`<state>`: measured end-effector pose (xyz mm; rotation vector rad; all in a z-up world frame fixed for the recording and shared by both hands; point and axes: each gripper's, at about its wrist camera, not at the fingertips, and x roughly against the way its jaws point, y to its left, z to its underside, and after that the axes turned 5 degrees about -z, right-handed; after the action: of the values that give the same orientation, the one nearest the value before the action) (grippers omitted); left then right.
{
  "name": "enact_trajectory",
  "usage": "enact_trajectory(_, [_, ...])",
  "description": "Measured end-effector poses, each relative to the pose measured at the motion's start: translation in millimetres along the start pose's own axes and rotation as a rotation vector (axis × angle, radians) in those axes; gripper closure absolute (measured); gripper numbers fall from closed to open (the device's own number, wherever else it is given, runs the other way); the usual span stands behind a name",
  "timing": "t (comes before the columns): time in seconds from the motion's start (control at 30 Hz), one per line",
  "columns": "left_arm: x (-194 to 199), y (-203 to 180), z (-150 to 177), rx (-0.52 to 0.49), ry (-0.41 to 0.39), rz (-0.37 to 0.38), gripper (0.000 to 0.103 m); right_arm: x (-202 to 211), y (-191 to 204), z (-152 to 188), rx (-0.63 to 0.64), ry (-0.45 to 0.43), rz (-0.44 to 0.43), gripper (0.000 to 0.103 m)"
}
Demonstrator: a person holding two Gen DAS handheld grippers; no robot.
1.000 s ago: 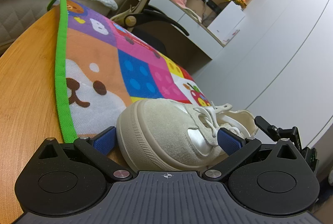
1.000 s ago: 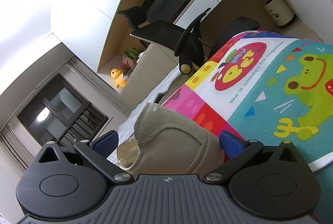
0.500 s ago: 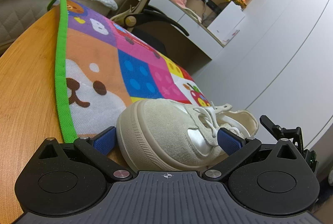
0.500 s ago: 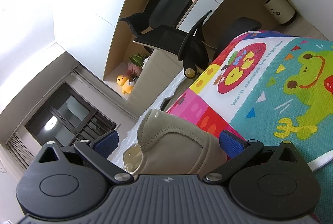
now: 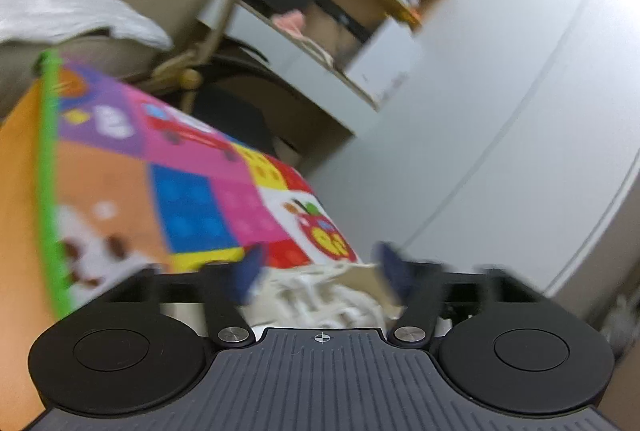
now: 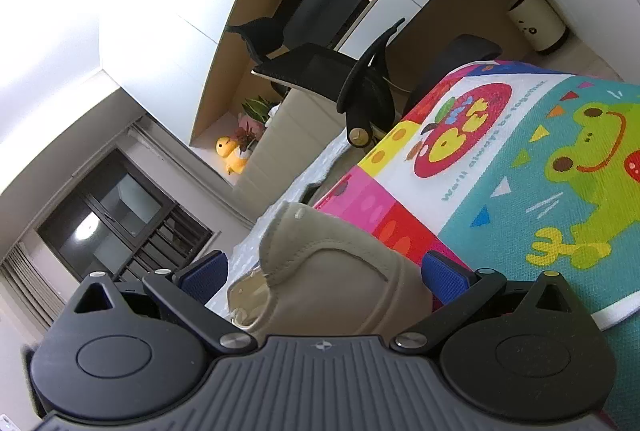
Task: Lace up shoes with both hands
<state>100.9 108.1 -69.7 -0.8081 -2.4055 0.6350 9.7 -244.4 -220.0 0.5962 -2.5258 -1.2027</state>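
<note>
1. Two grippers are working on one beige shoe [image 6: 340,283], which is lying on the colourful play mat [image 6: 520,167].
2. On the heel side, the right gripper [image 6: 326,273] is sitting with its fingers spread wide beside the shoe's heel, apparently not pressing it.
3. Over the white laces [image 5: 320,295], the left gripper [image 5: 320,267] is closing, with the blurred laces between its pads; contact is unclear.
4. Judging by this, lace-grabbing is beginning; next, pinching one strand cleanly.

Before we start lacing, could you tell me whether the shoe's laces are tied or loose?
Cannot tell: the white laces are blurred in the left view, and only the shoe heel shows in the right.
</note>
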Motion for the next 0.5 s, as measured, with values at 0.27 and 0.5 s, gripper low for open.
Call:
enact_trajectory(0.27, [-44.4,-7.5,-9.5,0.078,0.116,-0.084,0.085,4.8,-6.1,-0.3,-0.016,-0.011,-0.019,0.0])
enact_trajectory(0.5, [-52.4,-0.7,-6.3,0.125,0.125,-0.129,0.085,5.9,-2.2,1.2,-0.022,-0.017,-0.024,0.0])
